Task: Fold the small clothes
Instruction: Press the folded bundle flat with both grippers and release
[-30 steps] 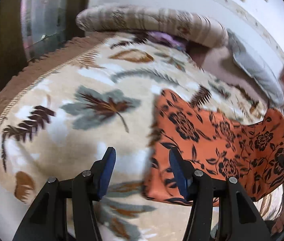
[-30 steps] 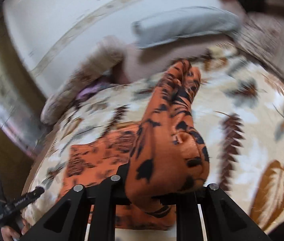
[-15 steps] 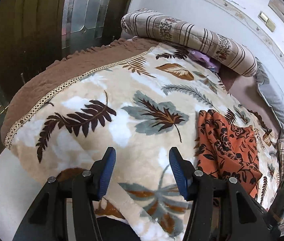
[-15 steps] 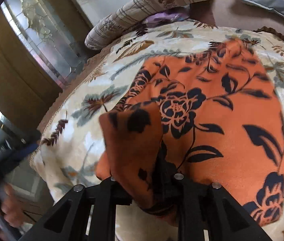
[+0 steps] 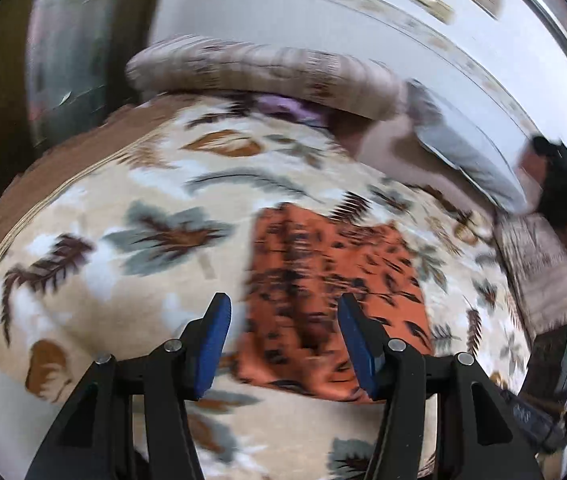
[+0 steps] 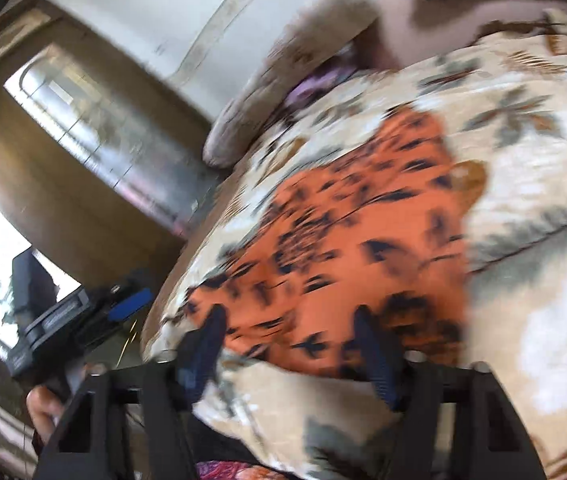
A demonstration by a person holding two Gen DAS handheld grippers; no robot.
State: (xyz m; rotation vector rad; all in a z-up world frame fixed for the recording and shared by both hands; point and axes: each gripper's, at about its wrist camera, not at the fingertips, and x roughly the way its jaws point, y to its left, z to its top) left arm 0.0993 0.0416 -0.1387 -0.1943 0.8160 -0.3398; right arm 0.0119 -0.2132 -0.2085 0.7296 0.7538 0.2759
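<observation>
Orange cloth with a black flower print (image 5: 335, 300) is seen lying flat on the leaf-patterned blanket (image 5: 123, 280) of the bed, folded into a rough rectangle near the bed's front edge. The left gripper (image 5: 283, 340) is held apart above the blanket, nothing between its blue pads. The right gripper (image 6: 289, 344) has just been opening; its jaws now stand parted over the near edge of the garment and no fabric is pinched between them. The material is judged thin, light and limp, so it is expected to sag and slide on the plush blanket when lifted. A hold is best taken at a corner or along a folded edge, all layers pinched together. Both views are blurred, so finer creases cannot be told.
</observation>
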